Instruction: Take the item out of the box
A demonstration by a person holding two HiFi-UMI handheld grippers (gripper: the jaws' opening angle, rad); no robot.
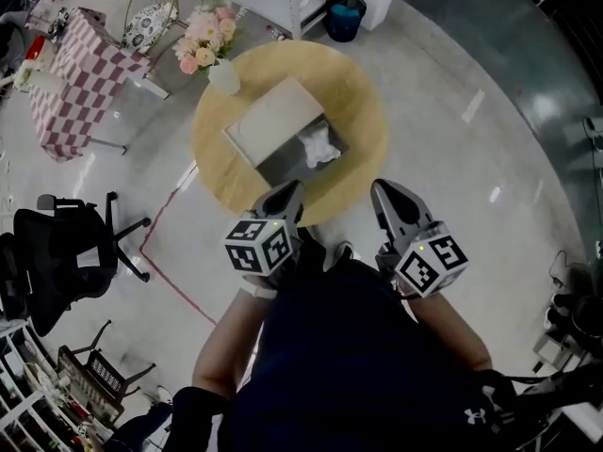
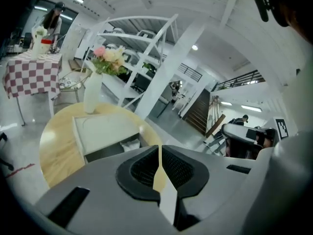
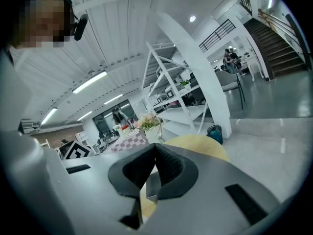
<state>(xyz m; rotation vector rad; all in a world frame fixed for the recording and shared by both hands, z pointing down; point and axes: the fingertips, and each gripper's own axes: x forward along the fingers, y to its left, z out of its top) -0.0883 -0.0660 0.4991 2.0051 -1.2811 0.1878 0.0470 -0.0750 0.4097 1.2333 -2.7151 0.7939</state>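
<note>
A shallow box [image 1: 273, 121] lies on a round wooden table [image 1: 363, 102], its pale lid slid toward the far left. In the dark uncovered part sits a crumpled white item [image 1: 320, 147]. My left gripper [image 1: 290, 189] and right gripper [image 1: 382, 189] hover side by side over the table's near edge, short of the box. Both are shut with nothing between them. In the left gripper view the box [image 2: 105, 130] and the white item [image 2: 131, 144] lie beyond the shut left gripper [image 2: 159, 148]. The right gripper [image 3: 155, 147] looks over the table [image 3: 203, 143].
A white vase of pink flowers [image 1: 212, 53] stands on the table's far left edge, close to the box. Around the table are a checkered-cloth table [image 1: 80, 73], a wire chair [image 1: 151, 12], a black office chair [image 1: 66, 252], a blue bin [image 1: 344, 15] and white shelving [image 2: 142, 58].
</note>
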